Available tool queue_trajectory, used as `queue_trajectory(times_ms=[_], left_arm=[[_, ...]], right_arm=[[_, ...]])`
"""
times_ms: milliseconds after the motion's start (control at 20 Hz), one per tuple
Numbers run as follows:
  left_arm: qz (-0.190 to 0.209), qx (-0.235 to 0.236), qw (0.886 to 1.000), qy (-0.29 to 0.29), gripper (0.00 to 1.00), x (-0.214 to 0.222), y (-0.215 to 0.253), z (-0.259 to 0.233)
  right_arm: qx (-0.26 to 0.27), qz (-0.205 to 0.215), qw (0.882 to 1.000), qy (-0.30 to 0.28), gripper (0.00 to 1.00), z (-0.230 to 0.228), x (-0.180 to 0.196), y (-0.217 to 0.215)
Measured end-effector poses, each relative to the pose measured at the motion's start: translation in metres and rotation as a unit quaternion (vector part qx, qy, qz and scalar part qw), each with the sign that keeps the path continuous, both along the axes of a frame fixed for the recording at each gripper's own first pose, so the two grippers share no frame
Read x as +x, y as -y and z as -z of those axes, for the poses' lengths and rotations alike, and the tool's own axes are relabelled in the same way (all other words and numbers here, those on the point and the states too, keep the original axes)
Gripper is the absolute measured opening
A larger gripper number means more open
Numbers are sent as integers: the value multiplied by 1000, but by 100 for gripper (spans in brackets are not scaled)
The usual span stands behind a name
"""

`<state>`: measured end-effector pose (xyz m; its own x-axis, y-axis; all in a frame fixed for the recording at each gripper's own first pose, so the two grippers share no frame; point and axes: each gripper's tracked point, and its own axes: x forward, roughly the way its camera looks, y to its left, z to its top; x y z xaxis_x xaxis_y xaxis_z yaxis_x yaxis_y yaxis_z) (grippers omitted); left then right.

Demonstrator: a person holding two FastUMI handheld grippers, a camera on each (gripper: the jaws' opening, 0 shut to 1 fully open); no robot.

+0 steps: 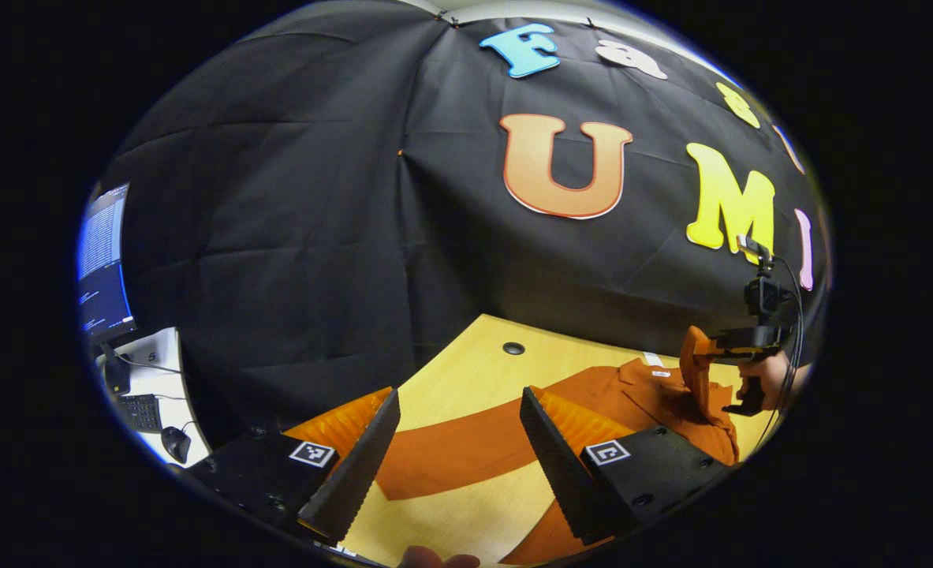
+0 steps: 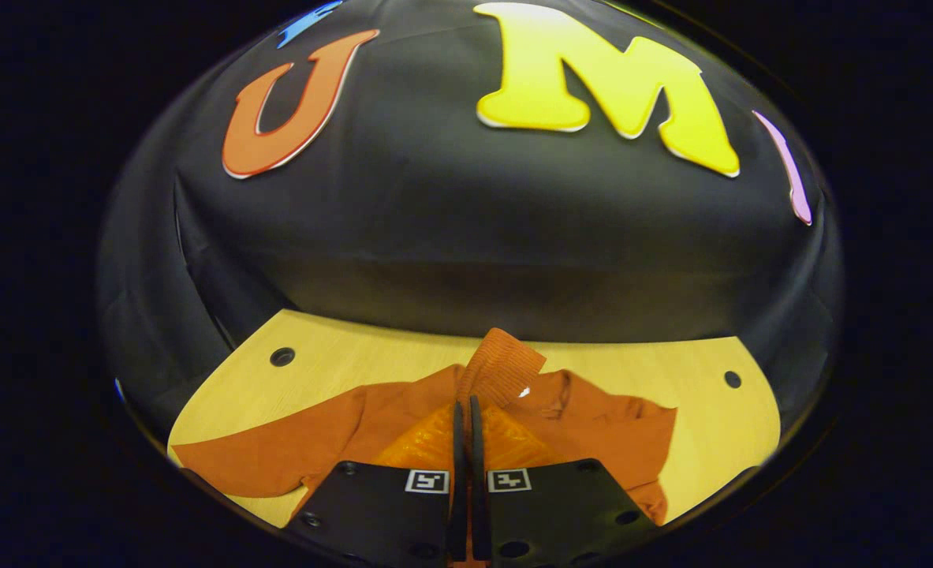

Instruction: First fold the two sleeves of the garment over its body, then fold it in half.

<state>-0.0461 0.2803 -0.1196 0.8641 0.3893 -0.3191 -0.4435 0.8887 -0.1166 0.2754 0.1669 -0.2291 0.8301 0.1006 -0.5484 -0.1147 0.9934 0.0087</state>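
An orange long-sleeved garment (image 2: 592, 418) lies spread on the light wooden table (image 2: 340, 355). My right gripper (image 2: 464, 406) is shut on the ribbed cuff (image 2: 504, 367) of one sleeve, and that cuff stands lifted above the garment's body. From the left gripper view that same gripper (image 1: 707, 355) hangs at the far right in a hand (image 1: 767, 375), with the sleeve (image 1: 699, 379) draped from it. My left gripper (image 1: 460, 394) is open and holds nothing. It hovers over the other sleeve (image 1: 466, 450), which lies flat across the table.
The table has round cable holes (image 1: 513, 348) (image 2: 282, 356) (image 2: 732, 379) near its back edge, against the black cloth wall. To the left stands a side desk with a monitor (image 1: 103, 260), a keyboard (image 1: 139, 412) and a mouse (image 1: 176, 443).
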Motion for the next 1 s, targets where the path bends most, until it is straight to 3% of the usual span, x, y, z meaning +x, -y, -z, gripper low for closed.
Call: queue_trajectory(times_ms=[450, 650, 700, 850, 1000], left_arm=[[-56, -29, 997, -43, 98, -39, -36, 38], [-58, -33, 997, -43, 96, -38, -37, 40], [-56, -33, 997, -45, 100, -36, -36, 41], [-49, -36, 997, -46, 96, -29, -33, 44], [-42, -29, 998, -40, 97, -21, -32, 38]], right_arm=[[-55, -80, 992, -76, 4, 113, -1, -69], [1, -88, 993, -76, 15, 109, -7, -87], [13, -94, 993, -75, 27, 104, -10, -94], [15, -121, 991, -59, 69, 92, -14, -106], [34, -126, 990, -44, 71, 73, -18, -113]])
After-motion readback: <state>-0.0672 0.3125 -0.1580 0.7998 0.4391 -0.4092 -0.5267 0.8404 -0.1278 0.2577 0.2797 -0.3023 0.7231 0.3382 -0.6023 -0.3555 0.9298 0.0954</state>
